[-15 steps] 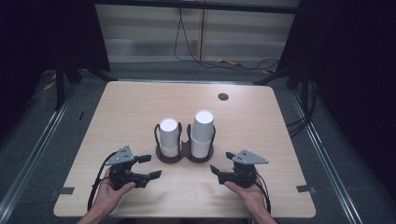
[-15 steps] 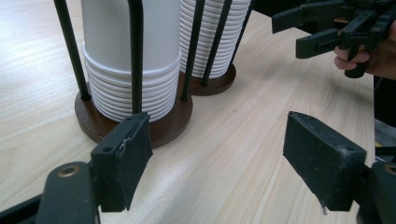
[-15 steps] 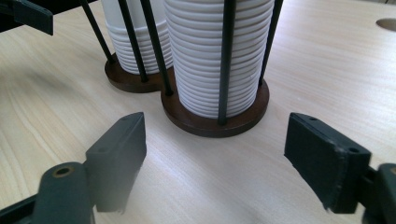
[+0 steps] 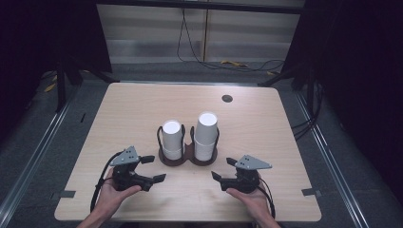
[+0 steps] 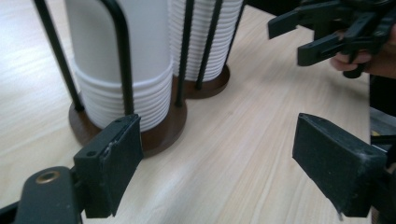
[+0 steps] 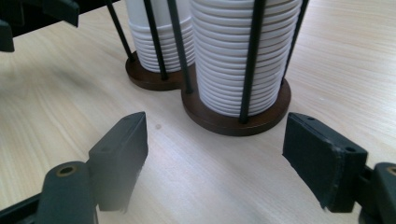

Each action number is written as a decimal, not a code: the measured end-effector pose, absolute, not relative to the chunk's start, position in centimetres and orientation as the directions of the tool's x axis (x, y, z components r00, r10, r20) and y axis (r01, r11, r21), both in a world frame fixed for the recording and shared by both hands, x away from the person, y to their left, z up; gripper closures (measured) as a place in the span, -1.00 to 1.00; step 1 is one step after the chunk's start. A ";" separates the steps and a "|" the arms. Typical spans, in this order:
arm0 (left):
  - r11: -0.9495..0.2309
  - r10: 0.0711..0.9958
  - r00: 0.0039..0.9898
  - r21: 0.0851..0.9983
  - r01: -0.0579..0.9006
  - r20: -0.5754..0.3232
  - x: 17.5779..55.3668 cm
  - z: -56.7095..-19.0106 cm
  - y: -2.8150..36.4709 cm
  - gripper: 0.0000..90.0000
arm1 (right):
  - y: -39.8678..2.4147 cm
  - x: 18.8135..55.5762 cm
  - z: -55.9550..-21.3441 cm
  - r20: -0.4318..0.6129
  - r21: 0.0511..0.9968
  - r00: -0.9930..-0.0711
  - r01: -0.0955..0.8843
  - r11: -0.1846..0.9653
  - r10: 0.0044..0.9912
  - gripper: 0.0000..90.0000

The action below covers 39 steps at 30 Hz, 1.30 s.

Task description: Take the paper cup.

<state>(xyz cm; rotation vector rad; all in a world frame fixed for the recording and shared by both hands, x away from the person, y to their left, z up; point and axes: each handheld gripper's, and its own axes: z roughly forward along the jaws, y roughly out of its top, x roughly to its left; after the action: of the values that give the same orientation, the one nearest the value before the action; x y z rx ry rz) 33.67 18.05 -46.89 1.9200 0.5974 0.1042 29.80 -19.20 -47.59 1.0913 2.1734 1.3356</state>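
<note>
Two stacks of white paper cups stand upside down in a dark wooden holder (image 4: 188,159) with black wire rails at the table's middle. The left stack (image 4: 172,138) is shorter than the right stack (image 4: 206,133). My left gripper (image 4: 154,168) lies near the front left of the holder, open, nothing between its jaws. In the left gripper view the near stack (image 5: 121,60) rises just beyond the left pad. My right gripper (image 4: 222,168) rests at the front right, also open and empty. The right gripper view looks at the taller stack (image 6: 243,51) and its base (image 6: 233,123).
A small dark round grommet (image 4: 227,99) sits in the tabletop at the back right. Grey tape marks (image 4: 66,194) lie near the front corners. Cables (image 4: 247,64) run on the floor behind the table (image 4: 128,109).
</note>
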 end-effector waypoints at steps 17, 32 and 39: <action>-0.296 0.472 0.862 0.888 0.351 -0.184 34.4 -44.3 18.2 -0.59 | -18.5 29.4 -47.1 0.092 0.867 -0.652 0.424 0.262 0.753 -0.50; -0.295 0.505 0.855 0.907 0.300 -0.119 36.0 -41.6 17.7 -0.60 | -19.0 29.4 -47.0 0.114 0.861 -0.646 0.444 0.250 0.754 -0.52; -0.301 0.538 0.839 0.910 0.284 -0.084 36.7 -41.0 17.8 -0.49 | -19.0 29.5 -47.1 0.119 0.857 -0.651 0.448 0.254 0.749 -0.52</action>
<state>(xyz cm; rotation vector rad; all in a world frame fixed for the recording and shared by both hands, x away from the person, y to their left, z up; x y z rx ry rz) 36.70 17.81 -41.00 1.9031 0.6150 0.2849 29.50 -18.96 -47.11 1.1038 2.2171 1.3532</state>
